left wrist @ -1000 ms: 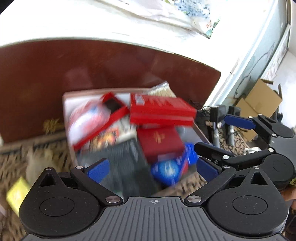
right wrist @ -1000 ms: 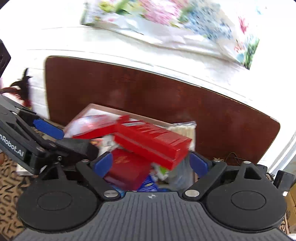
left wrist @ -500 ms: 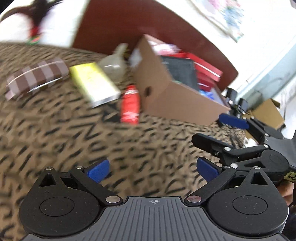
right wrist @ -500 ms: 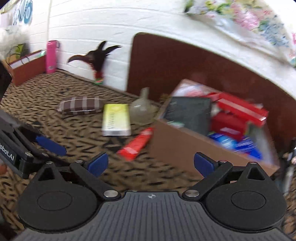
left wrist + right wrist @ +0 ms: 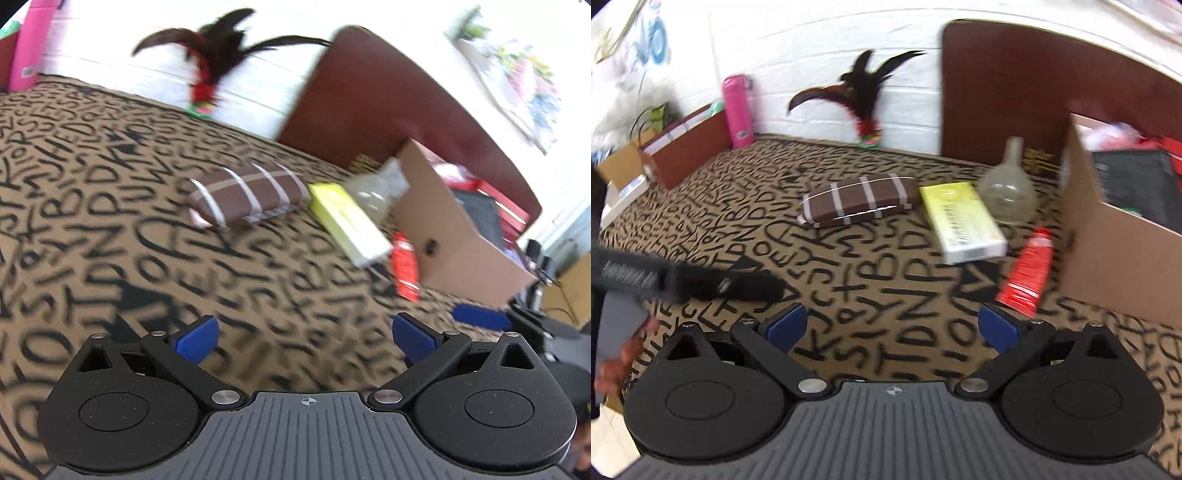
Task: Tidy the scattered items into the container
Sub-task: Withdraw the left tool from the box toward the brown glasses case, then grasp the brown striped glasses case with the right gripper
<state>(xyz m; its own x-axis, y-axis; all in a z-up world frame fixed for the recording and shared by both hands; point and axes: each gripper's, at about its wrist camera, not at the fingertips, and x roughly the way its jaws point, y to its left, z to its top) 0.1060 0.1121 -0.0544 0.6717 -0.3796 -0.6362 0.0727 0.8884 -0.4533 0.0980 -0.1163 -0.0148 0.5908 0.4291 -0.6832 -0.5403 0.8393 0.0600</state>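
Both grippers, left and right, spread and empty; box contents cut off (left view blurred).

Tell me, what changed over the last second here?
Both grippers, left gripper and right gripper, pulled back from over the cardboard box and swung left toward the cloth. Both stayed open and empty. The red tube, yellow box, glass flask and brown striped case haven't moved.

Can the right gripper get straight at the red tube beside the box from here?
Probably yes. The right gripper is open and empty, and the red tube lies flat on the patterned cloth just ahead of its right finger, with only bare cloth between. The cardboard box stands close beside it.
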